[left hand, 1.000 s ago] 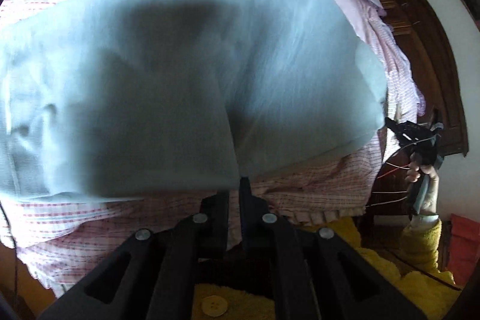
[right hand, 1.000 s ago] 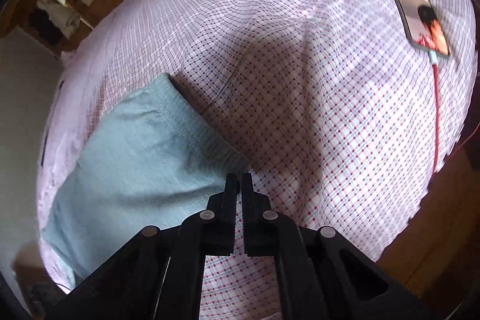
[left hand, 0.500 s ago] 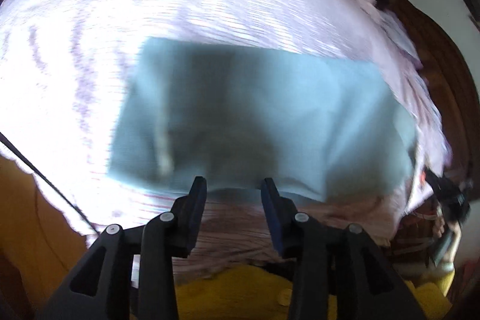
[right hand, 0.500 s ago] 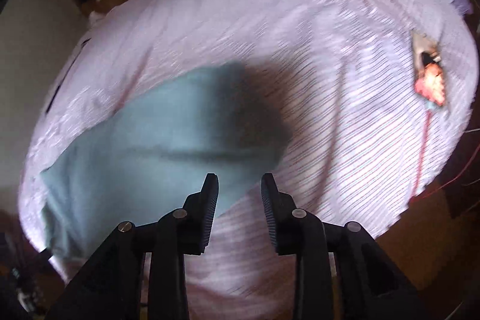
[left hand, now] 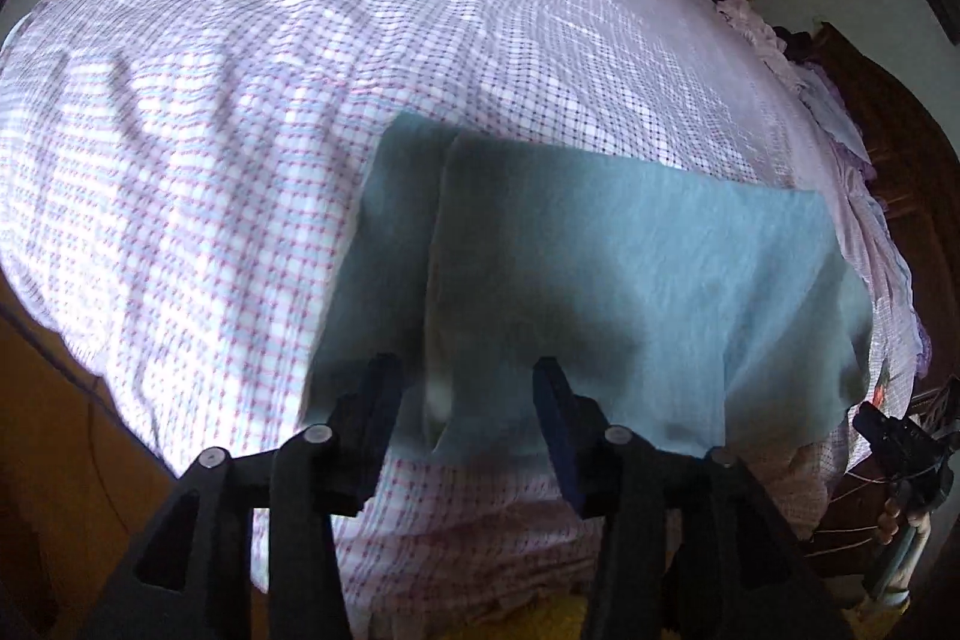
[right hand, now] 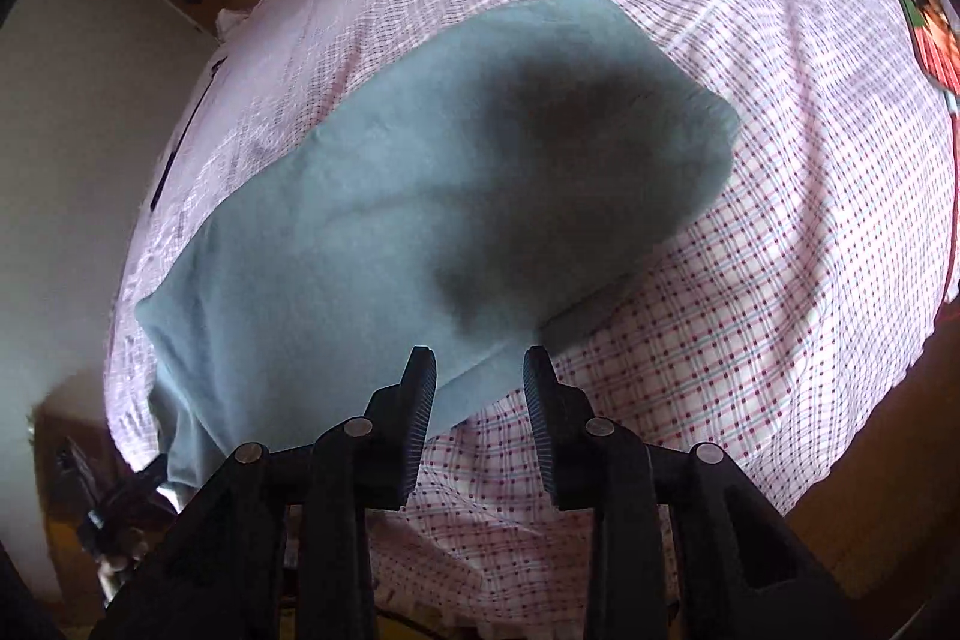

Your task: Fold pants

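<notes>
A: Where do the pants lie?

B: The light blue pants (left hand: pixel 600 292) (right hand: pixel 384 220) lie folded flat on the pink checked bedsheet (left hand: pixel 210 130) (right hand: pixel 750 310), near the bed's near edge. In the left wrist view one layer's edge runs from far to near close to the cloth's left side.

A: And the claws?

B: The left gripper (left hand: pixel 465 382) hovers over the near edge of the pants; its jaws have just been opening and stand apart, released, pads clear of the cloth. The right gripper (right hand: pixel 477 370) is also released, jaws parted above the near hem, gripping nothing.

A: Anything else?

B: A phone (right hand: pixel 927 34) with a lit screen lies at the far right of the sheet, well apart from the pants.
</notes>
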Demonstrator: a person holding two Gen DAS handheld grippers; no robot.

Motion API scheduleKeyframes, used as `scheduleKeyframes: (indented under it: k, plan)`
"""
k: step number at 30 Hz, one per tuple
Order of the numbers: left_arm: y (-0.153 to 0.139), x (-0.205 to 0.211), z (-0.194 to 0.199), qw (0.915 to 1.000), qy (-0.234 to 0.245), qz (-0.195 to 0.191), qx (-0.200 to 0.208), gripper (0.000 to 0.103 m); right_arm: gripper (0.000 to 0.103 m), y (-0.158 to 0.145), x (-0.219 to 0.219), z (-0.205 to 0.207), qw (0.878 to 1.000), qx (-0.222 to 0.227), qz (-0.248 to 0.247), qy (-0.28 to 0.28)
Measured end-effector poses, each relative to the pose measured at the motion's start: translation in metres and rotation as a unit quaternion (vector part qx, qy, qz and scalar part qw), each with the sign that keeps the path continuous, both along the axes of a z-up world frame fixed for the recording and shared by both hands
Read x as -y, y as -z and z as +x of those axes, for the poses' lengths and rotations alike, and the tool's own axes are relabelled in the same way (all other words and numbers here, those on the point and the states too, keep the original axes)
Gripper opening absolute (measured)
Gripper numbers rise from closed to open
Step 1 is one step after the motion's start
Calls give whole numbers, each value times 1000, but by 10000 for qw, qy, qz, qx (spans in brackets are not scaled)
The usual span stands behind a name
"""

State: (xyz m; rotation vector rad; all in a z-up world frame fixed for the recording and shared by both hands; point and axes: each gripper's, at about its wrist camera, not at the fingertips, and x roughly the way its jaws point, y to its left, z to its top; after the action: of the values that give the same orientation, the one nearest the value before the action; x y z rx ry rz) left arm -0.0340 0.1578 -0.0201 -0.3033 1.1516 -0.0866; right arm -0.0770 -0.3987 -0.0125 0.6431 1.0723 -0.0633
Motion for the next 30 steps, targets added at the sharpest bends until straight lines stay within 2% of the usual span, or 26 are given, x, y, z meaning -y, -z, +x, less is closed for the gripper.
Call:
scheduleKeyframes:
  k: [10, 11, 13, 15, 19, 25, 29, 30]
  plan:
    - [32, 30, 23, 9992, 157, 372, -4, 47, 27, 13, 16, -18, 9966, 86, 732, 364]
    - [32, 31, 24, 9993, 136, 355, 13, 44, 27, 14, 18, -19, 9957, 102, 832, 392]
    - [33, 31, 24, 9997, 115, 225, 14, 23, 27, 16, 20, -22, 9933, 174, 1048, 446]
    - [32, 27, 23, 9999, 110, 62, 4, 15, 27, 19, 19, -22, 9912, 218, 1218, 476]
    - [32, 26, 21, 9999, 126, 61, 35, 14, 27, 29, 13, -15, 9896, 116, 1373, 417]
    - [38, 22, 18, 10000, 84, 13, 16, 15, 27, 43, 8, -7, 9909, -46, 1229, 555]
    - [41, 17, 24, 10000, 80, -25, 48, 14, 27, 44, 12, -6, 9868, 130, 1439, 727]
    - [41, 16, 24, 9999, 76, -56, 64, 10, 27, 42, 13, -7, 9852, 233, 1507, 783]
